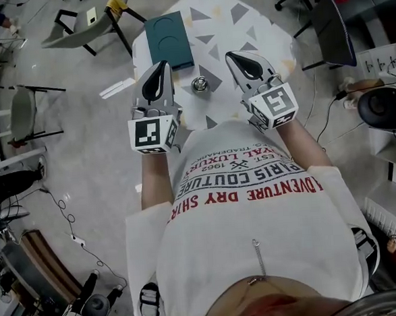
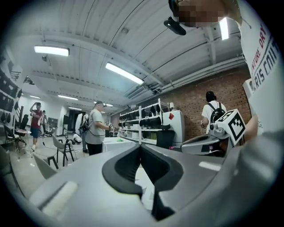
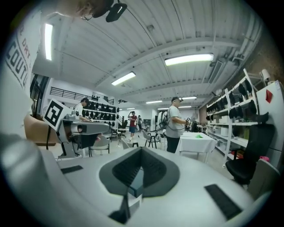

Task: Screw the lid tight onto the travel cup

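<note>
The left claw [image 1: 159, 67] and right claw [image 1: 237, 58] are both shut on nothing and held level above the table [image 1: 256, 28]. The travel cup [image 1: 200, 85] stands below, between and just ahead of them. Coming down with jaws shut, either could topple it. Whether the lid sits true cannot be told.

Bright, even indoor light from ceiling strip lights [image 2: 124, 73], tubes glaring white, soft faint shadows on the pale floor [image 1: 96, 147], gripper views bent fisheye with dark corners, left hand-held gripper [image 2: 141, 148] and right hand-held gripper [image 3: 141, 150] blurred close up.
</note>
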